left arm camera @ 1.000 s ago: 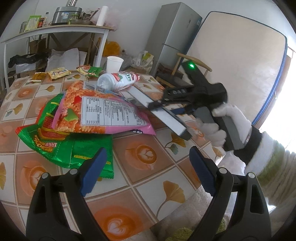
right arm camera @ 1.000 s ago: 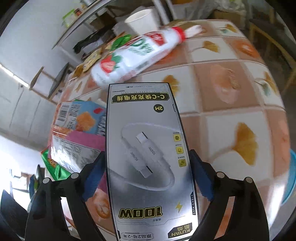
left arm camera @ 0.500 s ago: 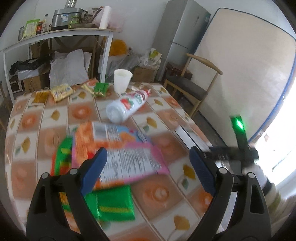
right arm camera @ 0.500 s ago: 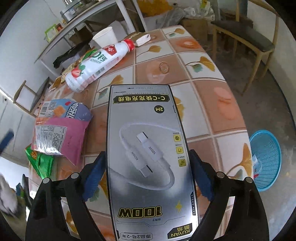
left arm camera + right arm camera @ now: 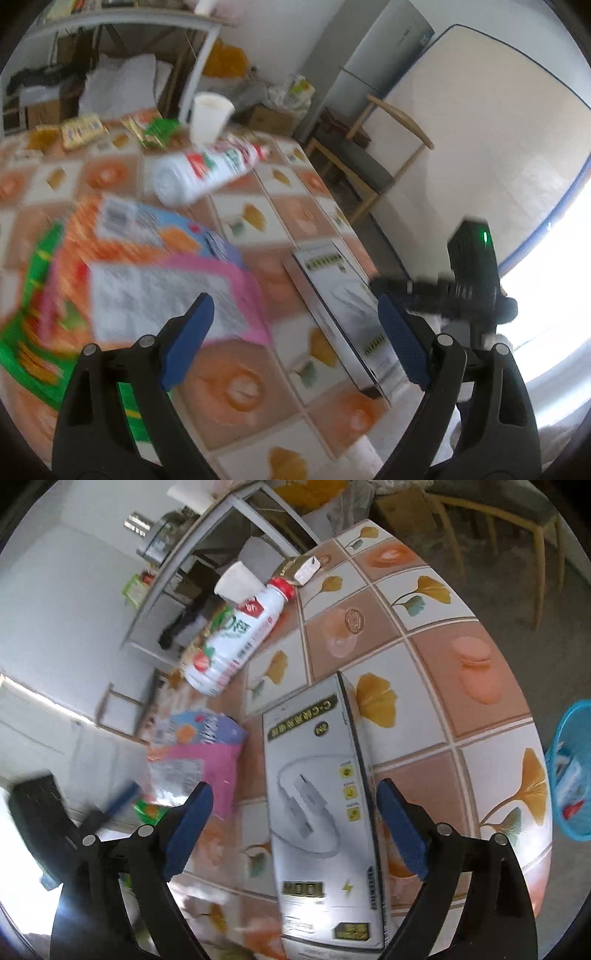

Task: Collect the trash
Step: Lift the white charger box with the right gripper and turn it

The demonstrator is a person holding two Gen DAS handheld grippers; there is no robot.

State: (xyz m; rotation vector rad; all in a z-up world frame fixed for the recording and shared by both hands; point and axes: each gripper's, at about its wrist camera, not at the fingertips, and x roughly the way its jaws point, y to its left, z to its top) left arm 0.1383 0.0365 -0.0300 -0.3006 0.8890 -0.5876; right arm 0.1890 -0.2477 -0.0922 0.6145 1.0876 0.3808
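Observation:
A grey cable box (image 5: 321, 805) lies between the open fingers of my right gripper (image 5: 293, 823), tilted, with gaps to both pads; I cannot tell if it rests on the tiled table (image 5: 424, 657). In the left wrist view the box (image 5: 336, 306) lies at the table's right edge beside the right gripper's black body (image 5: 469, 284). My left gripper (image 5: 295, 339) is open and empty above the table. A pink and orange snack bag (image 5: 147, 273) lies on a green bag (image 5: 33, 339). A white strawberry drink bottle (image 5: 207, 173) lies on its side.
A white paper cup (image 5: 208, 118) and small snack packets (image 5: 81, 125) sit at the table's far side. A blue trash basket (image 5: 570, 771) stands on the floor right of the table. A wooden chair (image 5: 369, 158), a fridge (image 5: 369, 62) and a metal shelf (image 5: 110, 26) stand behind.
The cable box, held straight between the right gripper's pads before, now sits tilted with gaps on both sides. The left gripper has swung, and the view shifted toward the table's right edge.

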